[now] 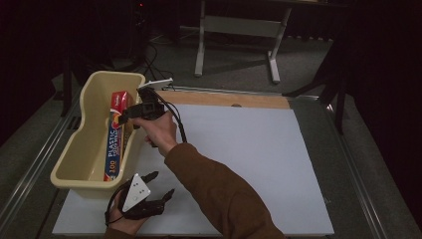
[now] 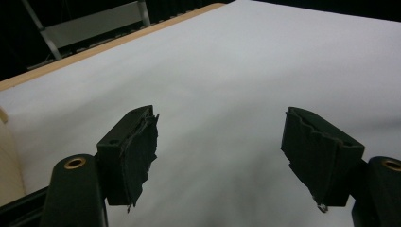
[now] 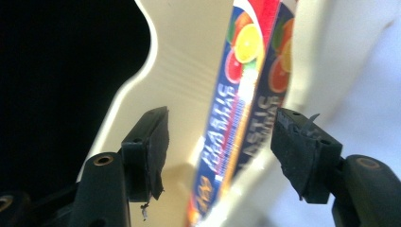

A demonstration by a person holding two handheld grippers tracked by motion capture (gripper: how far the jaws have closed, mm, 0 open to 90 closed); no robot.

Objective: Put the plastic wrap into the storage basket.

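Nearest me, my left gripper (image 1: 161, 185) rests wide open and empty at the table's (image 1: 249, 149) near-left corner; my right gripper (image 1: 121, 115), open, hovers over the blue-and-red plastic wrap box (image 1: 115, 134) lying lengthwise in the cream bin (image 1: 87, 94).

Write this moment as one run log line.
right hand-held gripper: open over plastic wrap box | box: lying in beige bin | left hand-held gripper: open, empty, above white table

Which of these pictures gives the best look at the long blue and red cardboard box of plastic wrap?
The high view: the long blue and red cardboard box of plastic wrap shows end to end, lying in the cream plastic tub. The right gripper view brings it closer between open jaws, but blurred and cropped. The left gripper view looks across the white table sheet.
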